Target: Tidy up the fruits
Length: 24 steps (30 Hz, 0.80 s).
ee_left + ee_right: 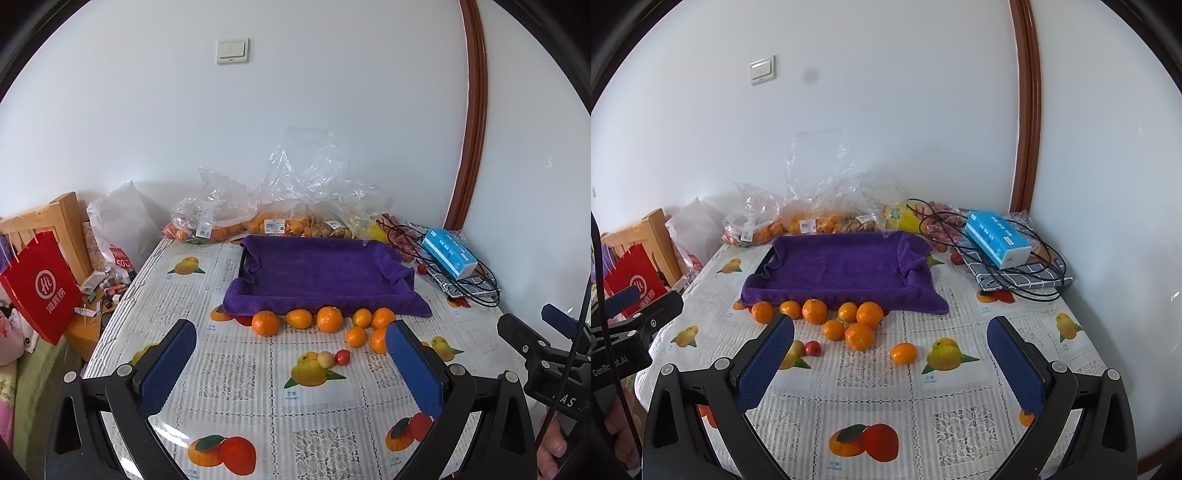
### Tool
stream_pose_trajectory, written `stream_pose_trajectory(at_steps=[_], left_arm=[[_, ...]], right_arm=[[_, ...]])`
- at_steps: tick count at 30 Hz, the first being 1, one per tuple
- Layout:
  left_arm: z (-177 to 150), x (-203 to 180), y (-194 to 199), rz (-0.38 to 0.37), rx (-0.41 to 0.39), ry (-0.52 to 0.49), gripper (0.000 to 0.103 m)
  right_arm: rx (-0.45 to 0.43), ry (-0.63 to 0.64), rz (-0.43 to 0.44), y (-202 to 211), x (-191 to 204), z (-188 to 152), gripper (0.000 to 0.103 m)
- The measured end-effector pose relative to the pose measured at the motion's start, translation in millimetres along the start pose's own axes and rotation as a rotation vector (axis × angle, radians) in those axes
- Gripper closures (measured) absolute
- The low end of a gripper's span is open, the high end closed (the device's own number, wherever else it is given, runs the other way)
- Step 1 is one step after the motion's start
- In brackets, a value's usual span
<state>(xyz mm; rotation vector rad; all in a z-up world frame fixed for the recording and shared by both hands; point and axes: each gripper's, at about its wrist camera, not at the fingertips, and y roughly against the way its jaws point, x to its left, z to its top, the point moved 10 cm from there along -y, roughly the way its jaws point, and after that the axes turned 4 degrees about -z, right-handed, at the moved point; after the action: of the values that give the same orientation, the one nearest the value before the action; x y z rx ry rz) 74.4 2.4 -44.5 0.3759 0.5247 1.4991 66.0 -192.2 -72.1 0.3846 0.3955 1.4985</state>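
Observation:
A tray lined with a purple towel [317, 273] [842, 266] sits at the middle of the table, with nothing in it. Several loose oranges [329, 319] [860, 335] lie along its near edge. One orange [904, 353] lies apart, nearer to me. A small red fruit [342, 357] [813, 348] and a pale round fruit [325, 359] rest side by side in front of the oranges. My left gripper [291, 354] hovers open above the table, short of the fruit. My right gripper [892, 354] is open too and holds nothing.
Clear plastic bags of fruit [273, 218] [827, 218] line the wall behind the tray. A blue tissue box [448, 257] [997, 238], black cable and a checked cloth [1027, 275] fill the back right corner. A red paper bag [40, 291] hangs by a wooden chair at the left.

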Motion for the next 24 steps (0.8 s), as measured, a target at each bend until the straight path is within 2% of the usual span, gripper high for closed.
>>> stream_pose_trajectory(at_steps=[16, 24], left_arm=[[-2.4, 4.1, -7.3, 0.067, 0.008, -0.021, 0.000], [-4.7, 4.6, -25.0, 0.034, 0.022, -0.038, 0.000]], right_arm=[[0.002, 0.000, -0.002, -8.1, -1.9, -1.0, 0.000], [0.014, -0.005, -0.018, -25.3, -3.3, -3.8, 0.000]])
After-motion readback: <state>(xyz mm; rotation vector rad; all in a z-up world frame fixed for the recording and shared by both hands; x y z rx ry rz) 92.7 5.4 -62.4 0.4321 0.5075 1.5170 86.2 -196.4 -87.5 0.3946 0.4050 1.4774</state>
